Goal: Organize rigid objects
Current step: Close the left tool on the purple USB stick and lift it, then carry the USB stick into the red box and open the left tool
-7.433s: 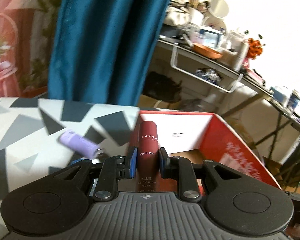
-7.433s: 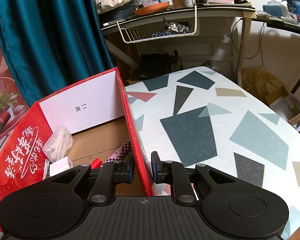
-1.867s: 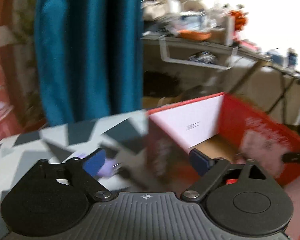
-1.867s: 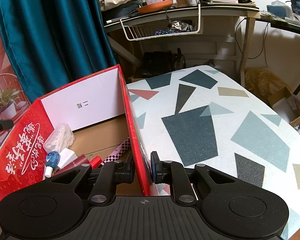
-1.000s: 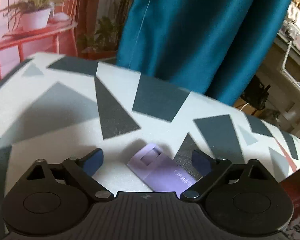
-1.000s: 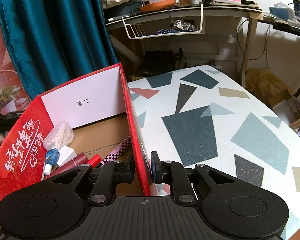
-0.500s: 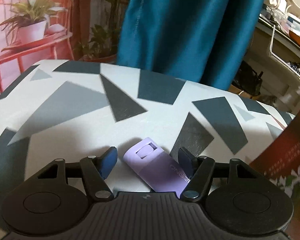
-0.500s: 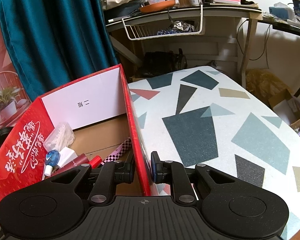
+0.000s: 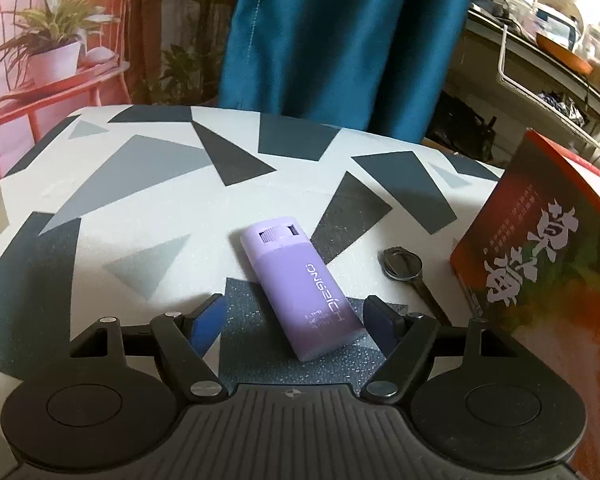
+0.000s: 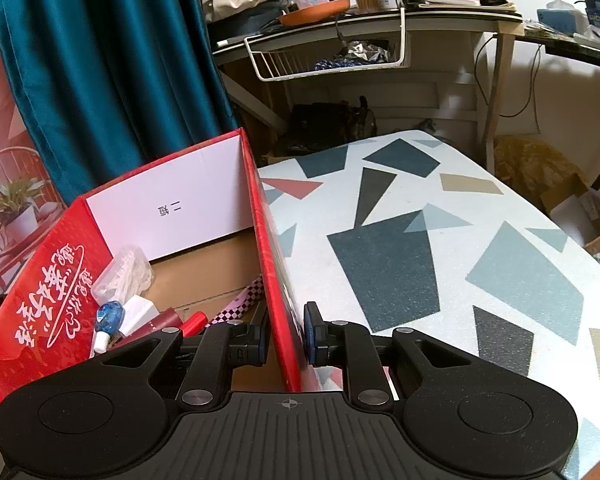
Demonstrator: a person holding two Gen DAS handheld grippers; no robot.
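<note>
A lilac plastic case (image 9: 300, 286) lies flat on the patterned table (image 9: 140, 184). My left gripper (image 9: 294, 322) is open, its blue-padded fingers on either side of the case's near end without touching it. A dark key (image 9: 406, 270) lies just right of the case. The red box (image 10: 268, 264) stands on the table; my right gripper (image 10: 286, 338) is shut on its right wall. Inside the box lie a dark red roll-on tube (image 10: 164, 322), a correction tape (image 10: 108, 318), a clear packet (image 10: 122, 274) and other small items.
The red box's outer side (image 9: 540, 280) stands close at the right of the left wrist view. A teal curtain (image 9: 332, 40) hangs behind the table. A red chair with a potted plant (image 9: 48, 60) is at far left. A cluttered desk (image 10: 380, 12) stands behind.
My left gripper dropped the roll-on tube in the box, opened, swung left to the lilac case and now straddles it, fingers narrowing. The right gripper stayed clamped on the box wall.
</note>
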